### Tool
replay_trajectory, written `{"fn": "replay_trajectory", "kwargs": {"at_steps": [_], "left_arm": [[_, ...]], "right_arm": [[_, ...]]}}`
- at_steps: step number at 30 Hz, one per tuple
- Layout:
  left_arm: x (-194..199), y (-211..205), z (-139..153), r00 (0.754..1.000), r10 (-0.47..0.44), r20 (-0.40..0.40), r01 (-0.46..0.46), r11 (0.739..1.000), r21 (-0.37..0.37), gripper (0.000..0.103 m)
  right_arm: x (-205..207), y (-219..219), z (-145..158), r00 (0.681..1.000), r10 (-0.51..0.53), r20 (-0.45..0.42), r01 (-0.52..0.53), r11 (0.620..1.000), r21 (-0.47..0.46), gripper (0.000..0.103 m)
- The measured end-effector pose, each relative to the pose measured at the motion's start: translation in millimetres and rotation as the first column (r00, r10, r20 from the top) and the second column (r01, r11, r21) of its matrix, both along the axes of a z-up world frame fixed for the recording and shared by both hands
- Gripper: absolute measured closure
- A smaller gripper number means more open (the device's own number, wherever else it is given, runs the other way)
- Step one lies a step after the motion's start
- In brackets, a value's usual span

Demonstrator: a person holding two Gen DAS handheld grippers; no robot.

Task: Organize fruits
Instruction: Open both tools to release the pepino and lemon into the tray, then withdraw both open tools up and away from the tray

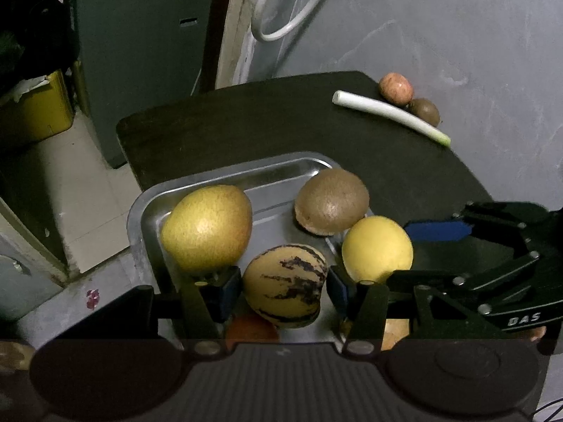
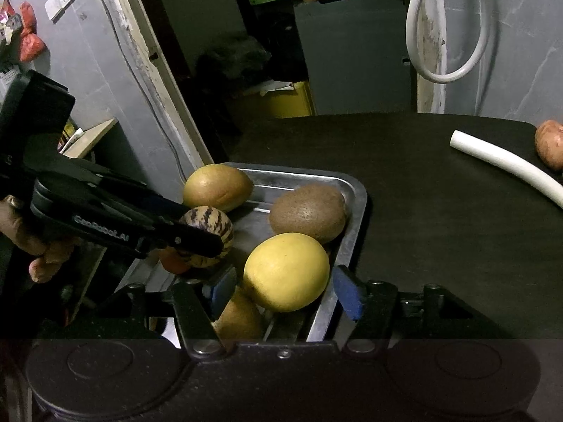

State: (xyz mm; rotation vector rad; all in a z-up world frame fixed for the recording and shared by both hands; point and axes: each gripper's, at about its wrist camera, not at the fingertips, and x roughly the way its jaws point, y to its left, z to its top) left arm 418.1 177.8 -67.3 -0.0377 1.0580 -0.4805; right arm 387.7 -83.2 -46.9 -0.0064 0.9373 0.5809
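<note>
A metal tray (image 1: 225,172) (image 2: 355,190) on the dark table holds a yellow-green pear (image 1: 207,227) (image 2: 218,186), a brown kiwi (image 1: 332,202) (image 2: 308,212), a smooth yellow fruit (image 1: 376,248) (image 2: 286,270), an orange fruit (image 1: 251,328) and a striped yellow melon (image 1: 285,285) (image 2: 211,225). My left gripper (image 1: 285,290) straddles the striped melon; its pads sit at the melon's sides with slight gaps. My right gripper (image 2: 286,292) is open around the yellow fruit, pads apart from it.
A white leek stalk (image 1: 390,112) (image 2: 506,161), a reddish fruit (image 1: 396,88) (image 2: 549,144) and a small kiwi (image 1: 425,110) lie at the table's far right. A grey wall, a white hose and a yellow bin (image 1: 35,112) stand behind.
</note>
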Motion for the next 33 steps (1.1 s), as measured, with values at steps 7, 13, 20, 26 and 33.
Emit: {"fn": "replay_trajectory", "kwargs": {"at_steps": [7, 13, 20, 26, 33], "left_arm": [[-2.7, 0.4, 4.0, 1.0, 0.001, 0.008, -0.001, 1.0, 0.004, 0.043], [-10.2, 3.5, 15.6, 0.999, 0.016, 0.028, -0.016, 1.0, -0.007, 0.035], [-30.6, 8.2, 38.1, 0.994, 0.074, 0.081, -0.072, 0.997, -0.031, 0.014], [-53.1, 13.9, 57.8, 0.98, 0.155, 0.127, -0.15, 0.988, -0.046, 0.002], [-79.0, 15.9, 73.4, 0.959, 0.215, 0.183, -0.217, 0.976, -0.011, 0.001]], "right_arm": [[-9.6, -7.8, 9.8, 1.0, -0.017, 0.014, 0.017, 1.0, -0.001, 0.034], [-19.5, -16.5, 22.6, 0.998, -0.042, 0.037, 0.042, 0.999, 0.001, 0.027], [-37.0, -24.5, 45.2, 0.993, -0.085, 0.084, 0.084, 0.996, 0.013, 0.017], [-54.0, -31.1, 63.0, 0.985, -0.125, 0.118, 0.123, 0.992, 0.027, 0.01], [-72.4, -38.5, 77.8, 0.974, -0.173, 0.15, 0.167, 0.985, 0.049, 0.003]]}}
